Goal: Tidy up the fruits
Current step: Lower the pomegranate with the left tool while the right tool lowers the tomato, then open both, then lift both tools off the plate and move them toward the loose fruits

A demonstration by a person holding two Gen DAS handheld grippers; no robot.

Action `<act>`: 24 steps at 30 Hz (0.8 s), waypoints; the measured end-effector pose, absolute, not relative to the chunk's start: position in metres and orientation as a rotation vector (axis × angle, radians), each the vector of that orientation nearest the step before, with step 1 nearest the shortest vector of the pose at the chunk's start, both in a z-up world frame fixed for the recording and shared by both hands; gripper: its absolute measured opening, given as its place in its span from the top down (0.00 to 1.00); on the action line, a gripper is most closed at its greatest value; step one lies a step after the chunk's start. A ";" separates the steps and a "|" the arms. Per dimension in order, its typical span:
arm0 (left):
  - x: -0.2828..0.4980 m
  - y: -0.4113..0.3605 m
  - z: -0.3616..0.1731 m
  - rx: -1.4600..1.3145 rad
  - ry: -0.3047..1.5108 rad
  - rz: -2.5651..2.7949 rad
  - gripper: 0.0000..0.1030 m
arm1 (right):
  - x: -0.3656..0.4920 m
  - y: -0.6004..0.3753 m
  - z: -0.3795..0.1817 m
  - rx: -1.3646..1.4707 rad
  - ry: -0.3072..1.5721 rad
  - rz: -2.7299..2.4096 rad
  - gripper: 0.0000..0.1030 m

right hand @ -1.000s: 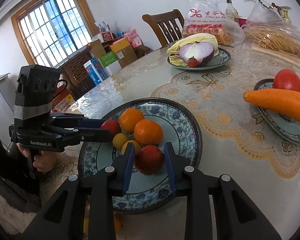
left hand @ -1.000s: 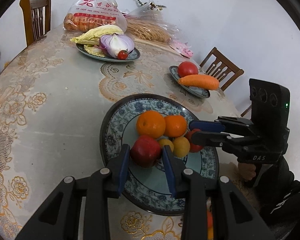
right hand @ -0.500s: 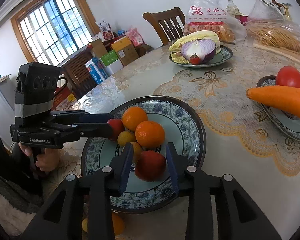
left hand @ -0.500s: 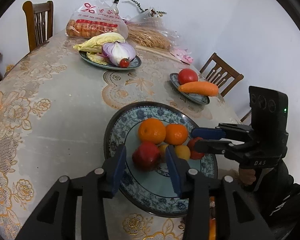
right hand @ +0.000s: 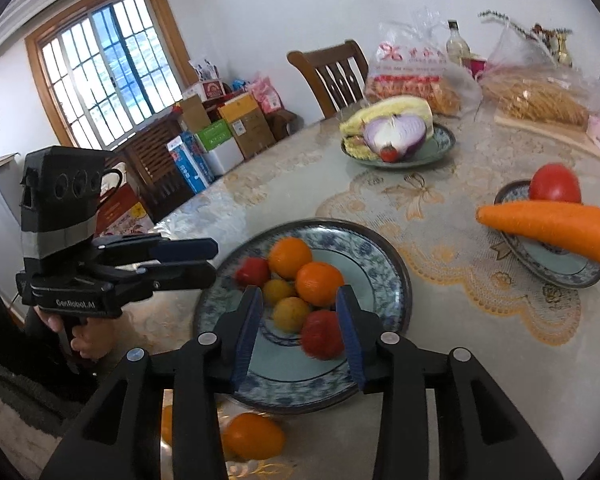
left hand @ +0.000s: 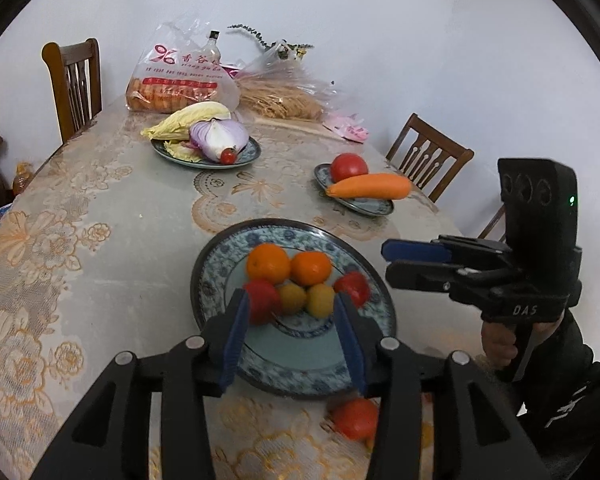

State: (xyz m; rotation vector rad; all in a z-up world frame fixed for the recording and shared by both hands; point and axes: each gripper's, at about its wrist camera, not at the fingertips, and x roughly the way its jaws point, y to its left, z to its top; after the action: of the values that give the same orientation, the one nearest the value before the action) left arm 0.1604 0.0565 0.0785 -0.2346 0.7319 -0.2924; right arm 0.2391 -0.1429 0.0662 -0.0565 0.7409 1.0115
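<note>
Right wrist view alone shows the window (right hand: 108, 72) with its wooden frame, stacked cardboard boxes (right hand: 220, 136) below it and an orange fruit (right hand: 252, 436) lying off the big plate at the near edge of the surface. Left wrist view alone shows a second wooden chair (left hand: 428, 160) against the white wall and a red fruit (left hand: 356, 418) off the big plate, near its front rim.

Both views: big plate (left hand: 216, 264) (right hand: 384, 256), round, glazed, blue floral rim. On it a cluster of two oranges (left hand: 268, 263) (right hand: 290, 257), two small yellow fruits (left hand: 319, 299) (right hand: 290, 314) and two red apples (left hand: 263, 300) (right hand: 322, 334), all smooth and round, touching one another.

Left gripper (left hand: 290, 336) (right hand: 208, 260): jaws wide, nothing held, blue pads flanking the near red apple without a clamp. Right gripper (right hand: 300, 334) (left hand: 388, 260): jaws wide, empty, one red apple just inside the right pad; contact unclear due to blur.

Beyond the big plate: small plate (left hand: 374, 208) with carrot (left hand: 368, 186) and tomato (left hand: 349, 166); farther plate with cabbage (left hand: 188, 120), halved purple onion (left hand: 220, 138) and cherry tomato (left hand: 229, 156); crinkled plastic bags (left hand: 180, 76) at the back.

Surface (left hand: 100, 208): round, under a glossy beige cover with an orange lace-flower print.
</note>
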 end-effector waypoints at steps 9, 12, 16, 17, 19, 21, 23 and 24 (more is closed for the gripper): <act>0.122 0.044 0.094 -0.192 0.697 -0.284 0.54 | 0.196 -0.159 0.086 -0.007 0.687 0.953 0.61; 0.109 0.042 0.098 -0.189 0.682 -0.286 0.54 | 0.183 -0.164 0.086 -0.024 0.672 0.922 0.61; 0.096 0.038 0.101 -0.181 0.672 -0.291 0.54 | 0.169 -0.171 0.085 -0.031 0.659 0.901 0.61; 0.093 0.036 0.101 -0.178 0.672 -0.295 0.54 | 0.164 -0.173 0.085 -0.032 0.655 0.896 0.61; 0.086 0.032 0.100 -0.172 0.673 -0.305 0.54 | 0.156 -0.177 0.082 -0.034 0.652 0.897 0.61; 0.080 0.027 0.097 -0.163 0.680 -0.325 0.54 | 0.147 -0.179 0.078 -0.039 0.655 0.899 0.61; 0.074 0.019 0.092 -0.146 0.691 -0.341 0.54 | 0.139 -0.181 0.072 -0.043 0.660 0.900 0.61; 0.071 0.016 0.090 -0.136 0.692 -0.343 0.54 | 0.135 -0.181 0.069 -0.046 0.667 0.899 0.61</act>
State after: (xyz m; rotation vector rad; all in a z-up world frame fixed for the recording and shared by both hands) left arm 0.0711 0.0160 0.0896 -0.1360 0.6922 -0.3431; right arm 0.1351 -0.1809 0.0691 -0.0461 0.6674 0.8990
